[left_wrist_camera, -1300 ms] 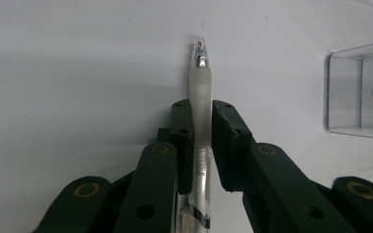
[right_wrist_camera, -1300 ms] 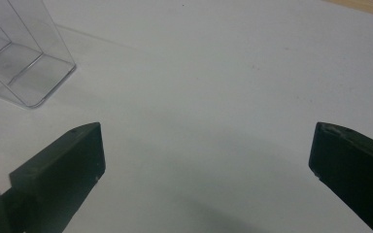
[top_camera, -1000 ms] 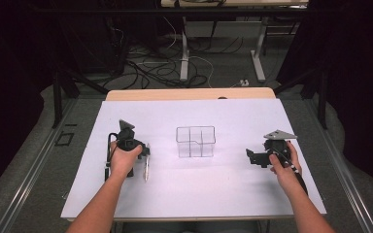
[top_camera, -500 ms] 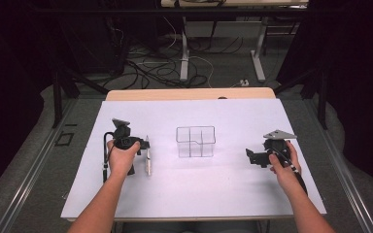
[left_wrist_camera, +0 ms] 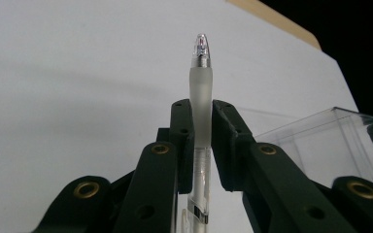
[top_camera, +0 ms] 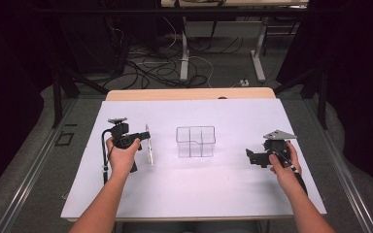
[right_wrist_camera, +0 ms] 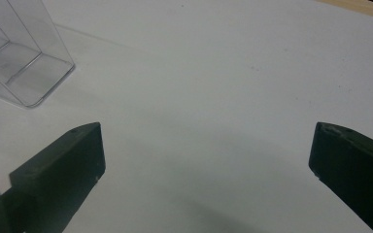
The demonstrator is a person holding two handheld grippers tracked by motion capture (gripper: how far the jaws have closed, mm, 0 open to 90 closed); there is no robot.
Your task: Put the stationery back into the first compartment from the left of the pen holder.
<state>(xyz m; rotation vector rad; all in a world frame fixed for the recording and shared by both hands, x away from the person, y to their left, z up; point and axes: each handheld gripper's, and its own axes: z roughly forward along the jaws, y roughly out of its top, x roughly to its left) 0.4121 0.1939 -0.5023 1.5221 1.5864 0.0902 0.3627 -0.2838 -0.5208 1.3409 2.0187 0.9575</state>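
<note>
We see a white table [top_camera: 223, 194] with a clear plastic organizer box [top_camera: 195, 141], split into compartments, standing near its middle. Nothing lies between that box and either hand, and the surface around it is bare. Beyond the far edge, cables [top_camera: 170, 68] trail across the floor among desk legs.

On the left, our left gripper [top_camera: 143, 138] is clamped on a pen [top_camera: 149, 145]. In the left gripper view the pen [left_wrist_camera: 201, 107] has a frosted grip and a clear tip, and it runs up between the two black pads, which press on its barrel from both sides. From above, the pen is lifted off the table, left of the box and apart from it.

On the right, our right gripper [top_camera: 251, 156] sits low over the table, right of the box and well apart from it. In the right gripper view [right_wrist_camera: 206, 160] its jaws stand wide apart with only white surface between them, and a corner of the box [right_wrist_camera: 19, 63] shows at far left.
</note>
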